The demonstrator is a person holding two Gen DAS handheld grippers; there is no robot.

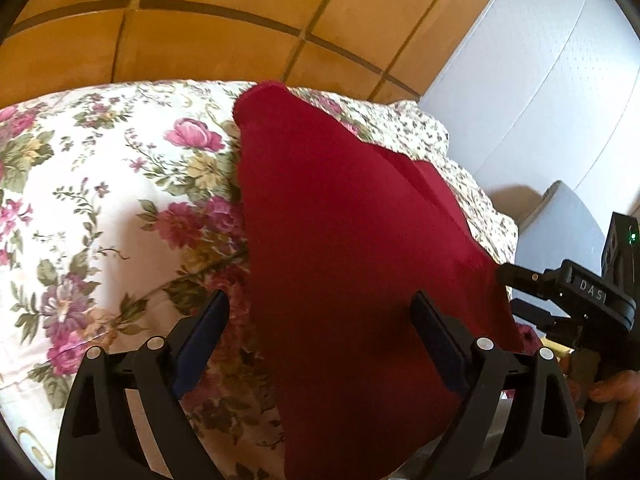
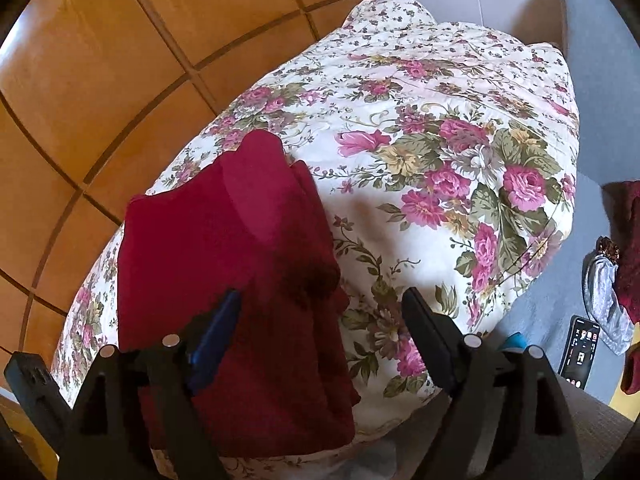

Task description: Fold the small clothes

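Note:
A dark red garment (image 1: 344,248) lies folded on a floral quilt (image 1: 100,200), running from the near edge away from me. My left gripper (image 1: 320,320) is open, its fingers spread over the garment's near end, not gripping it. In the right wrist view the same red garment (image 2: 232,272) lies at the left of the floral quilt (image 2: 440,160). My right gripper (image 2: 320,316) is open above the garment's right edge; its left finger (image 2: 216,332) is over the cloth. The right gripper also shows in the left wrist view (image 1: 568,292) at the right edge.
An orange tiled floor (image 1: 200,32) lies beyond the quilt. A grey surface (image 2: 544,304) to the right holds a phone (image 2: 580,352), a silvery cloth (image 2: 604,300) and another dark red cloth (image 2: 628,248). A white wall panel (image 1: 540,80) stands at the far right.

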